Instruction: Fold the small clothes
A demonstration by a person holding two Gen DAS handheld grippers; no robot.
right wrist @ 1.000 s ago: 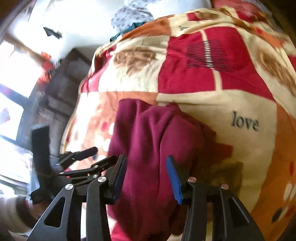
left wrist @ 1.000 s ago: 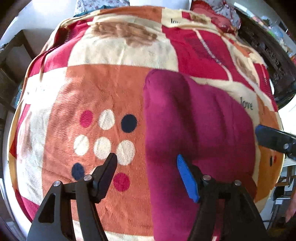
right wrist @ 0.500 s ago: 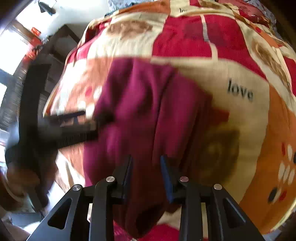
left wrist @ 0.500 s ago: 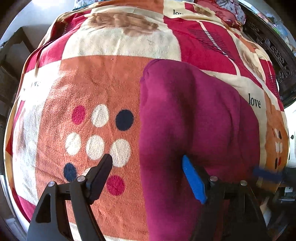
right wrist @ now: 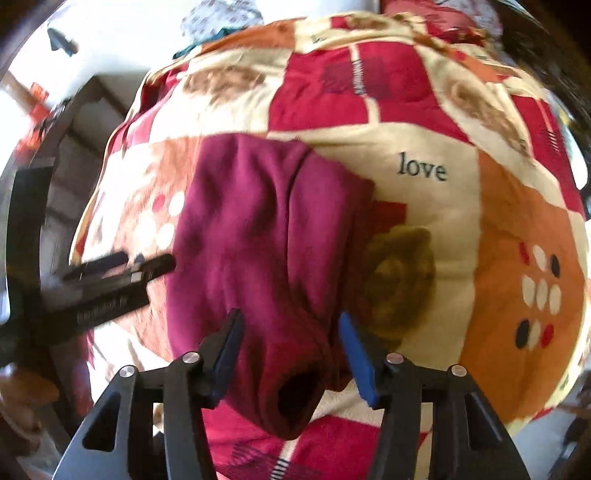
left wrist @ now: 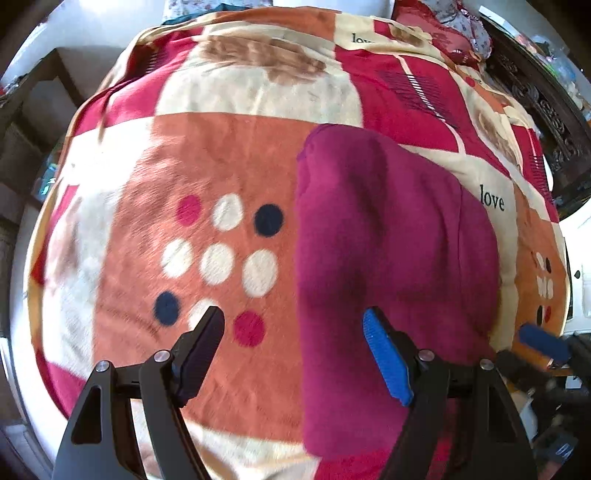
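Note:
A maroon garment (left wrist: 388, 251) lies folded lengthwise on a patterned blanket (left wrist: 221, 155); in the right wrist view the maroon garment (right wrist: 258, 229) shows creases and a sleeve or leg opening near the camera. My left gripper (left wrist: 295, 343) is open and empty, straddling the garment's left edge above it. My right gripper (right wrist: 288, 347) is open, its jaws on either side of the garment's near end with the opening. The left gripper also shows at the left of the right wrist view (right wrist: 122, 273); the right gripper's blue pad shows at the right of the left wrist view (left wrist: 543, 343).
The blanket covers a bed, with pillows (left wrist: 461, 33) at the far end. A dark carved wooden headboard or furniture piece (left wrist: 546, 110) stands at the right. Dark furniture (right wrist: 66, 140) stands off the bed's left side.
The right gripper, nearly shut half a second ago, has opened wide over the garment's near end. The left gripper stayed open and shifted slightly back.

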